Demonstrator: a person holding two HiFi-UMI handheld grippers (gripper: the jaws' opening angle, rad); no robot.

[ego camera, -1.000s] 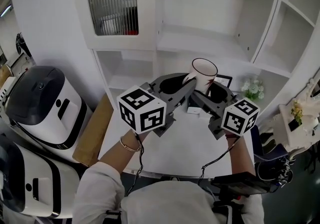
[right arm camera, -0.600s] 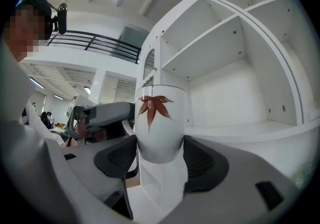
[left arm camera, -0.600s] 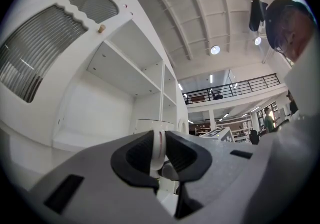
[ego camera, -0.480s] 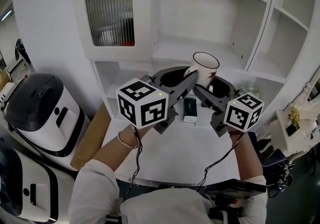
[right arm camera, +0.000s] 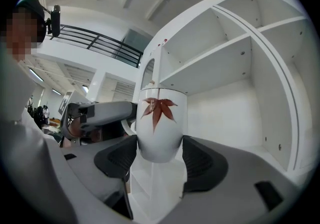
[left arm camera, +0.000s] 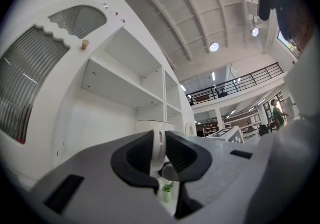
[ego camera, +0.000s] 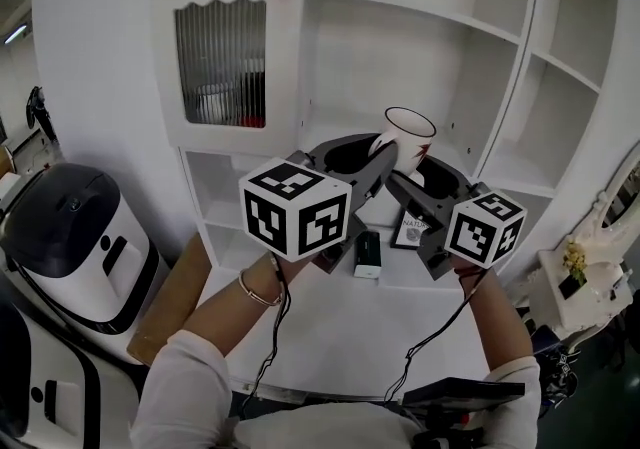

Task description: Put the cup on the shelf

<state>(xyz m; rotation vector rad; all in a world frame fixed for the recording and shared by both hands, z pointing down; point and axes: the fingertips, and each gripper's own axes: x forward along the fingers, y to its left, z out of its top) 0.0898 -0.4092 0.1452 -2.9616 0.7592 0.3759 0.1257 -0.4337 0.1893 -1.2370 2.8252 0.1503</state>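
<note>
— Where is the cup?
— In the air in front of the shelf unit, level with its open middle bay, tipped a little, mouth up. It is white, with a red leaf on its side.
— Who has it?
— Both. The right gripper is clamped on the lower body, one jaw on each side. The left gripper is pinched on the thin handle, reaching in from the side of the unit's ribbed glass door.
— Anything else by the unit?
— A small dark box lies on its ledge below the cup, a framed card just beside it.
</note>
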